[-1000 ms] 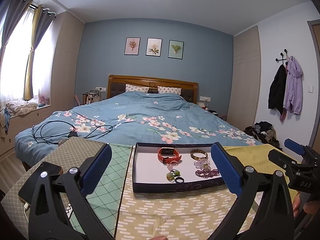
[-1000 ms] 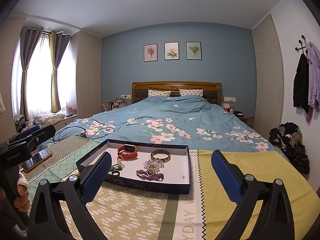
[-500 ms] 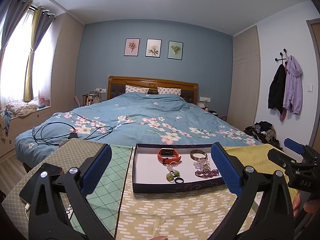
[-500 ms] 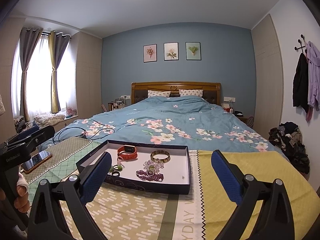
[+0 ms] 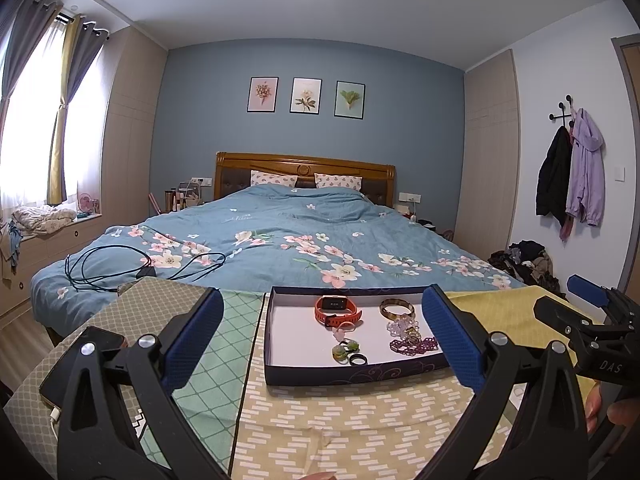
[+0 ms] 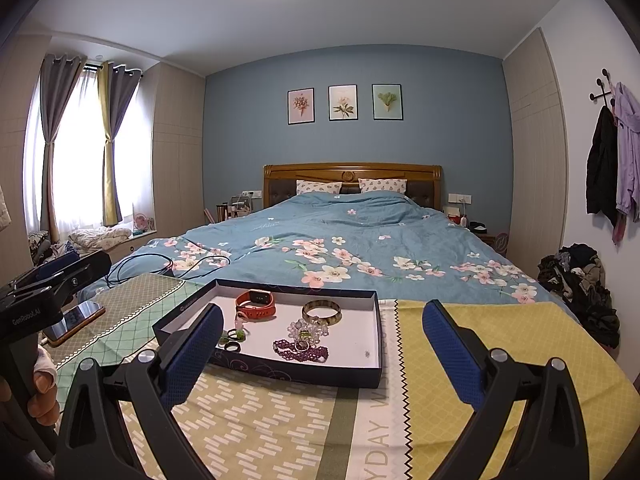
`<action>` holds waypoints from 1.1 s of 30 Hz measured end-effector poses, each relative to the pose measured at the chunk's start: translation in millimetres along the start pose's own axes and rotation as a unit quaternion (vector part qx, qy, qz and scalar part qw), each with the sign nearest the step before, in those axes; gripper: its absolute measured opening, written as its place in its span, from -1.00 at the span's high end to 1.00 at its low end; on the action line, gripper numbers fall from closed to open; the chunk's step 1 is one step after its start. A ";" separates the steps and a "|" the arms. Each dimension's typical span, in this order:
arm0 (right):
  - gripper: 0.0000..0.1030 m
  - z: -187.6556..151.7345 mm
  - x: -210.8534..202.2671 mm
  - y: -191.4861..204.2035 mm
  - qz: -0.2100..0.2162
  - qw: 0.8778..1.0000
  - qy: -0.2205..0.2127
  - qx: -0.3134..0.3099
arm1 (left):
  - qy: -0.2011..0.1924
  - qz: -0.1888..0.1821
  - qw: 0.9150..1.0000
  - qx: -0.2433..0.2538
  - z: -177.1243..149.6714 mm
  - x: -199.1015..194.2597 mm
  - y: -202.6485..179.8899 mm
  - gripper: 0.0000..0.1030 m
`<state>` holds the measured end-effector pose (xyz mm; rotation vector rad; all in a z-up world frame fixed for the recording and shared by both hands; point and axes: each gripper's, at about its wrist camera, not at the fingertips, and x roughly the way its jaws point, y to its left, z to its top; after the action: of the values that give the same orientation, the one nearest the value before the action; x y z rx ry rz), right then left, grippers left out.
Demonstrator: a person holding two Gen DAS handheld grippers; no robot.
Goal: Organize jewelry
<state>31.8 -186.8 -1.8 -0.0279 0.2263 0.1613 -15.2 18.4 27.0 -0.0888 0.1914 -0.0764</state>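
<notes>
Bed with blue floral quilt fills the far field, well beyond both sets of fingers. Patterned cloth covers the surface directly beneath the fingers. Left gripper: blue pads spread wide, holding nothing. Right gripper: likewise wide apart, empty. Shallow dark tray with white floor sits just ahead of the left fingers, framed between them; in the right view it lies ahead and toward the left finger. Phone lies outside the left gripper's left finger. In the tray, farthest from the fingers: orange watch and bangle. Nearer: purple bead bracelet, clear bead cluster, green piece, black ring.
</notes>
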 end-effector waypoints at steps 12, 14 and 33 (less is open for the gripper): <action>-0.87 -0.2 0.3 0.7 0.001 1.000 0.002 0.002 | -0.004 0.003 1.000 0.007 0.1 -0.8 0.1 -0.90; -0.87 -0.3 0.1 0.5 0.002 1.000 0.001 0.003 | -0.005 0.003 1.000 0.007 0.3 -1.2 0.4 -0.90; -0.87 0.1 -1.0 -0.7 -0.002 1.000 0.000 0.005 | -0.006 0.004 1.000 0.009 0.2 -2.9 -1.2 -0.90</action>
<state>31.0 -187.7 -1.5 -0.0177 0.2278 0.1552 -18.2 17.5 27.8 -0.0697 0.1796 -0.0702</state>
